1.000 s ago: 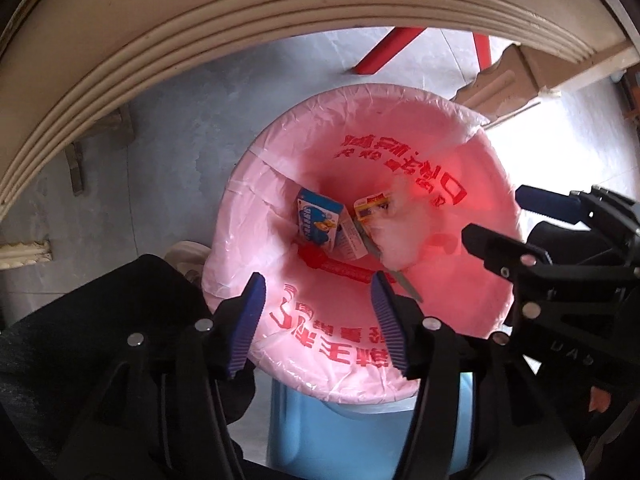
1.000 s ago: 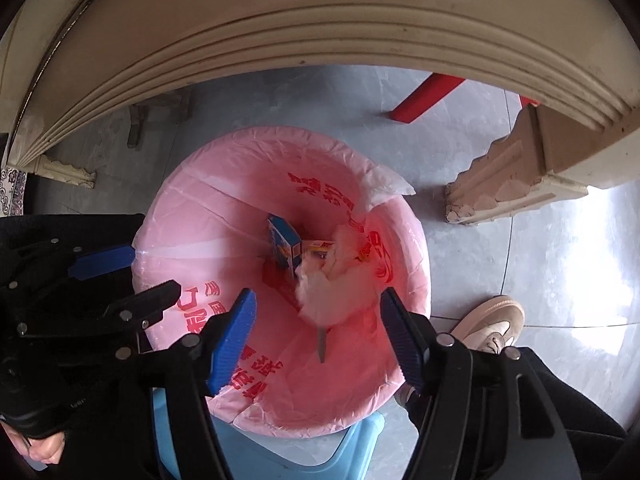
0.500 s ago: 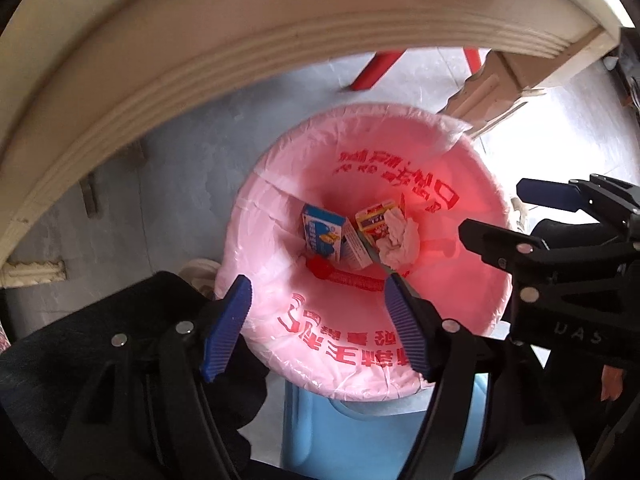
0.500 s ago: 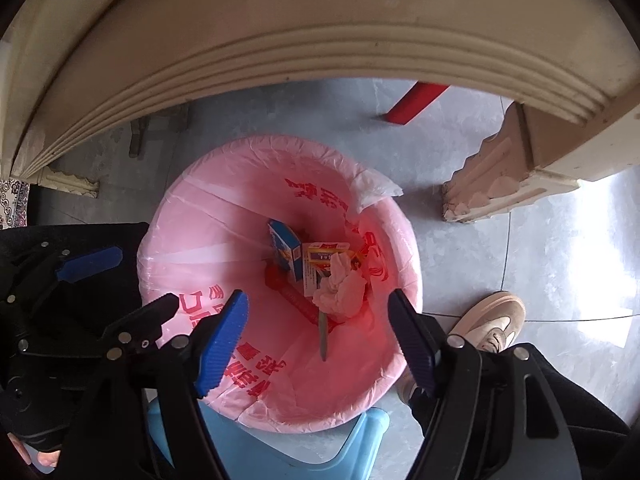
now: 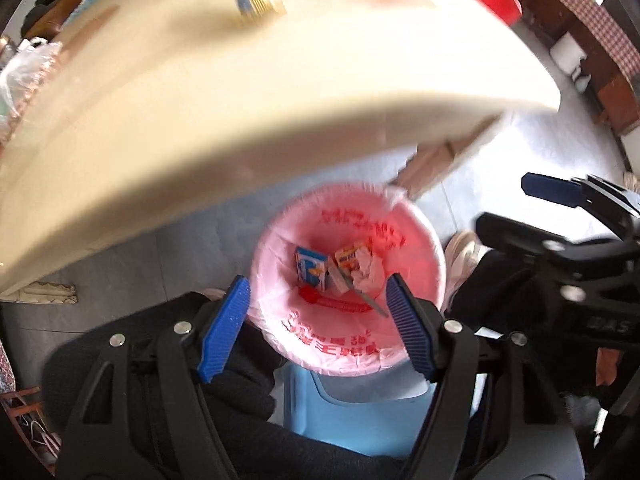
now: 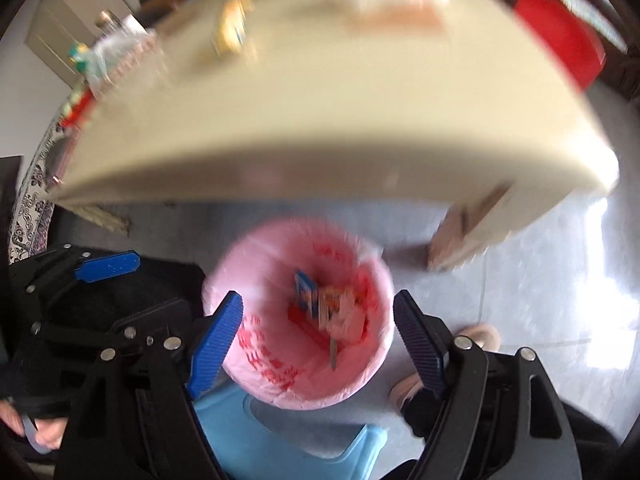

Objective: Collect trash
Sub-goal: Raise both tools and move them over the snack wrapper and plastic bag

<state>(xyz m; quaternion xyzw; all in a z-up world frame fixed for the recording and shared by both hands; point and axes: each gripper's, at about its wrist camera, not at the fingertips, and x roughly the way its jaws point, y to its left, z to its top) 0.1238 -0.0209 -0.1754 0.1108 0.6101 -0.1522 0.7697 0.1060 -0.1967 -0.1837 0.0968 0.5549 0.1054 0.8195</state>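
Both grippers, left (image 5: 318, 320) and right (image 6: 318, 340), hang spread and empty above the bin (image 5: 434, 256). Risk: the table (image 5: 240, 120) edge overhangs close by, so a hasty lift could strike it.

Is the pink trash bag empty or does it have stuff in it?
It has stuff in it. At the bottom of the pink trash bag lie a blue carton, an orange carton and crumpled tissue.

Cream table (image 6: 340, 92), blurred top: red dish (image 6: 560, 46) at far right corner, possibly a yellow packet (image 6: 232, 30). Grey tile floor (image 6: 540, 280) carries blue stool (image 6: 288, 440).
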